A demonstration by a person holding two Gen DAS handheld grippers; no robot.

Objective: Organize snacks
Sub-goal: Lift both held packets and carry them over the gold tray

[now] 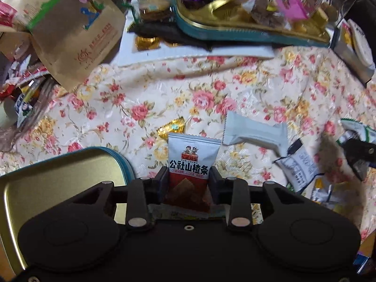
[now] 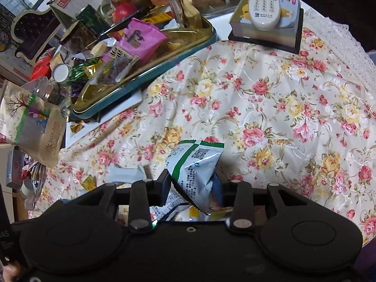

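A white and red hawthorn snack packet (image 1: 189, 162) stands between the fingers of my left gripper (image 1: 188, 176), which is shut on its lower half. Just left of it lies a gold tin lid with a teal rim (image 1: 58, 183). My right gripper (image 2: 191, 183) is shut on a crumpled green and white packet (image 2: 195, 164), held above the floral tablecloth (image 2: 270, 108). In the left wrist view that gripper (image 1: 359, 150) shows at the right edge. A teal tin tray (image 1: 235, 36) (image 2: 152, 70) piled with sweets sits at the far side.
A plain white packet (image 1: 253, 134), a gold candy (image 1: 172, 127) and a printed white packet (image 1: 298, 166) lie on the cloth. A brown paper bag (image 1: 77, 35) stands far left. A remote control (image 2: 264, 2) rests on a box at the back right.
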